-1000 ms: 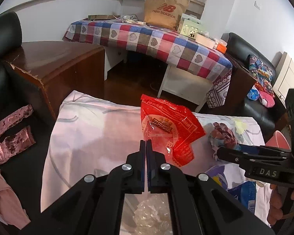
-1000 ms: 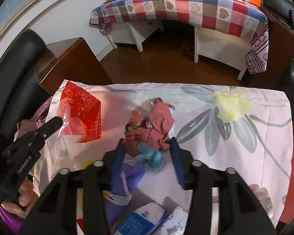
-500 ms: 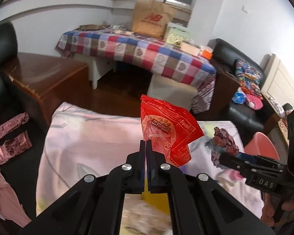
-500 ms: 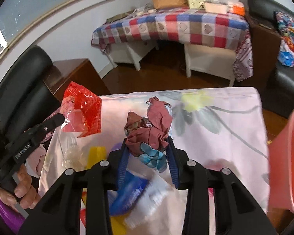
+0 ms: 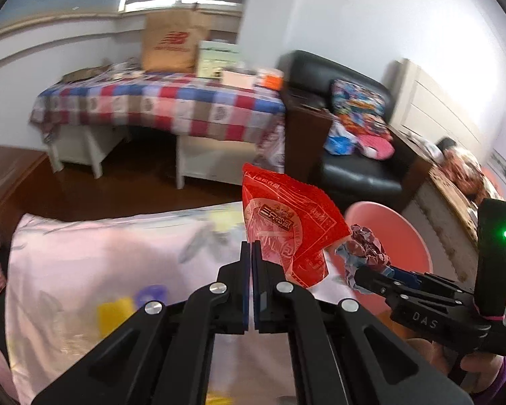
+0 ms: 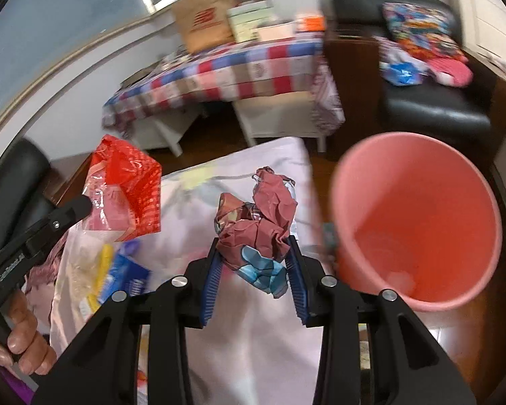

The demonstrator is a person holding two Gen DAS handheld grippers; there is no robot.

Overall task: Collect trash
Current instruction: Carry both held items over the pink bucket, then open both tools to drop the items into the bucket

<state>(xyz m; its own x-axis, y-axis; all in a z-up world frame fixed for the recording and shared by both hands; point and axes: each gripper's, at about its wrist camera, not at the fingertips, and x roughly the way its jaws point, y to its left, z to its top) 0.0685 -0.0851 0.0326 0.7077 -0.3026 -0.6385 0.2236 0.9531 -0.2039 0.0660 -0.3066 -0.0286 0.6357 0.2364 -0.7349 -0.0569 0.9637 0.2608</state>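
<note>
My left gripper (image 5: 252,253) is shut on a red plastic snack bag (image 5: 286,229) and holds it up above the pink floral cloth (image 5: 101,260). The bag also shows in the right wrist view (image 6: 124,189). My right gripper (image 6: 253,263) is shut on a crumpled maroon and blue paper wad (image 6: 256,226), held in the air just left of a pink bin (image 6: 418,222). In the left wrist view the wad (image 5: 364,253) hangs in front of the bin (image 5: 391,236).
Yellow and blue wrappers (image 6: 118,273) lie on the cloth at the left. A plaid-covered table (image 5: 158,104) with a brown paper bag stands behind. A black armchair (image 5: 354,155) with cushions stands at the right, past the wooden floor.
Both grippers have swung to the right with their trash. The pink bin has come into full view close beside the right gripper. The table's wrappers have dropped back to the left.
</note>
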